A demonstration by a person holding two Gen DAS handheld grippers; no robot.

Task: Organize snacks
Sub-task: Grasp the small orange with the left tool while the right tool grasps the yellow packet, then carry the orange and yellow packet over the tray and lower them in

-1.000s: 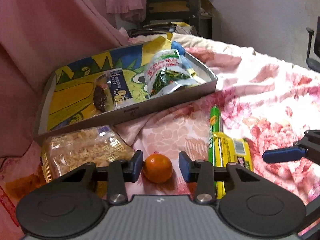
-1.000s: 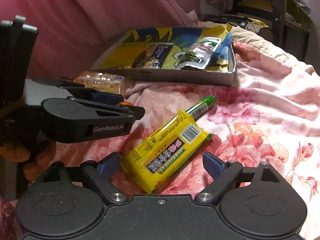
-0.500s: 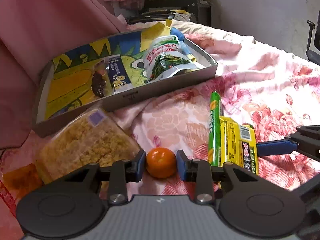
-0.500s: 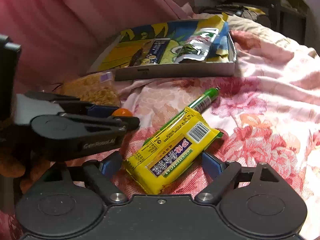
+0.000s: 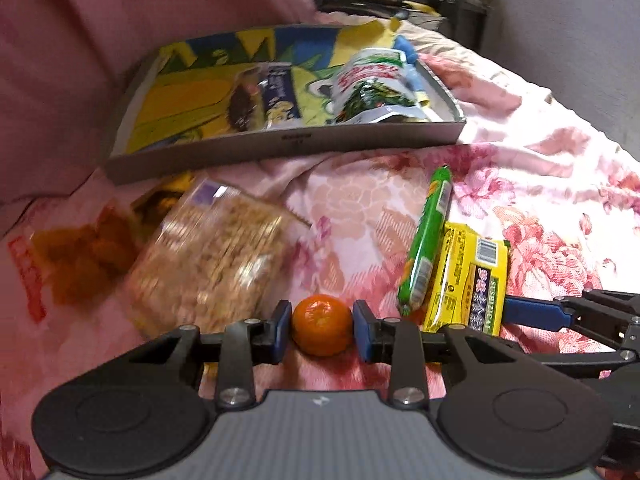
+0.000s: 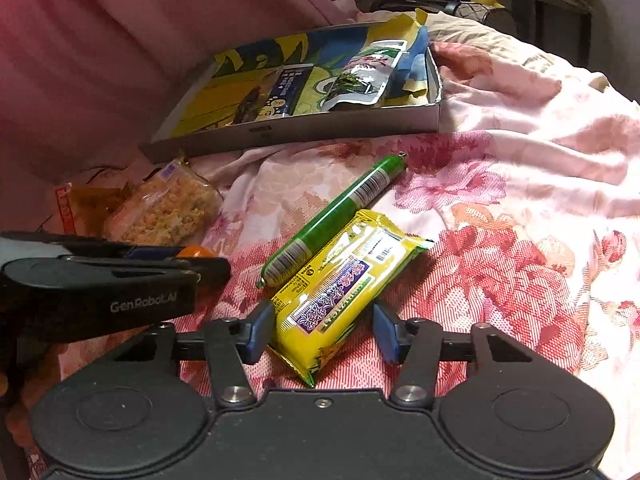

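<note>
The left gripper (image 5: 322, 326) clamps the mandarin (image 5: 322, 330) on the near bed; the right gripper's (image 6: 323, 330) jaws are closing around the yellow packet (image 6: 344, 284), seemingly not yet pinching. Next: carry both to the far tray (image 5: 280, 146).

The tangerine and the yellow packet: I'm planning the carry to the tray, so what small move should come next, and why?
Probably finish closing the right tongs on the yellow snack packet: their jaws are closing with the packet between them, one pad not yet touching. The left tongs already pinch the tangerine. Then both could lift toward the tray.
</note>
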